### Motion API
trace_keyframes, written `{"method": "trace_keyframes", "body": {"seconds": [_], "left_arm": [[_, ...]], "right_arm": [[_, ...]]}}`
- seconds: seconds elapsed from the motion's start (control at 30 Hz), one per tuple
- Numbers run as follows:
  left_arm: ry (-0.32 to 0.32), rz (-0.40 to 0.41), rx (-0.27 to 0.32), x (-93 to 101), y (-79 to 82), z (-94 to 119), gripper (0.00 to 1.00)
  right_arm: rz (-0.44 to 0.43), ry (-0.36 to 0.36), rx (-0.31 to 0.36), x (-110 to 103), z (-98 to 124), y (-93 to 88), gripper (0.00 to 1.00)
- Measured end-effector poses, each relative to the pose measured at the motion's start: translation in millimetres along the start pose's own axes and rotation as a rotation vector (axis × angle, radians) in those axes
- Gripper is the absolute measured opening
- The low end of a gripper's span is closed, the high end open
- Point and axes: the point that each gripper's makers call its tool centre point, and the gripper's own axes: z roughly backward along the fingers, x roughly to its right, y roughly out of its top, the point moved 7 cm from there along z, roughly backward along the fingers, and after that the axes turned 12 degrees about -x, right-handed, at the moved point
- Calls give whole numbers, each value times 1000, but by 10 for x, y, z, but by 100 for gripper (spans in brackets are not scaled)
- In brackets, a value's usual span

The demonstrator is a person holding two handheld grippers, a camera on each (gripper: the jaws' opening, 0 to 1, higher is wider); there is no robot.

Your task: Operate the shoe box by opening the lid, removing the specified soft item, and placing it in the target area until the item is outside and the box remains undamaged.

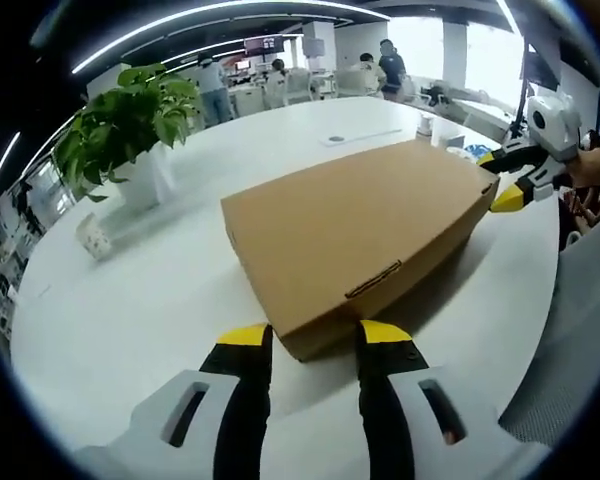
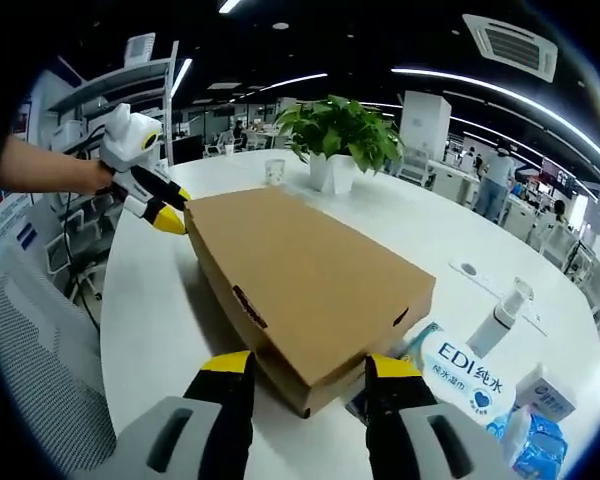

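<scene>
The box (image 1: 365, 240) lies closed on the white table (image 1: 130, 320), a plant (image 1: 130, 125) behind it. The left gripper (image 1: 315, 340) has its fingers spread wide around one corner, nothing clamped. The right gripper (image 2: 310, 375) straddles the opposite corner the same way, a wipes pack (image 2: 460, 375) just beside.

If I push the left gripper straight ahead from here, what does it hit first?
Most likely the near corner of the closed cardboard box. The left gripper has its open jaws on either side of that corner, seemingly just short of it, though depth is hard to judge.
</scene>
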Motion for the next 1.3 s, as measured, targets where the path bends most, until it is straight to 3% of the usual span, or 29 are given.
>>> {"method": "trace_keyframes", "body": {"seconds": [0.97, 1.3], "left_arm": [[0, 55, 5, 15, -54, -96, 32], [-1, 52, -7, -33, 4, -122, 32]], "right_arm": [[-16, -52, -1, -25, -107, -52, 42], [-20, -51, -6, 24, -147, -1, 42]]}}
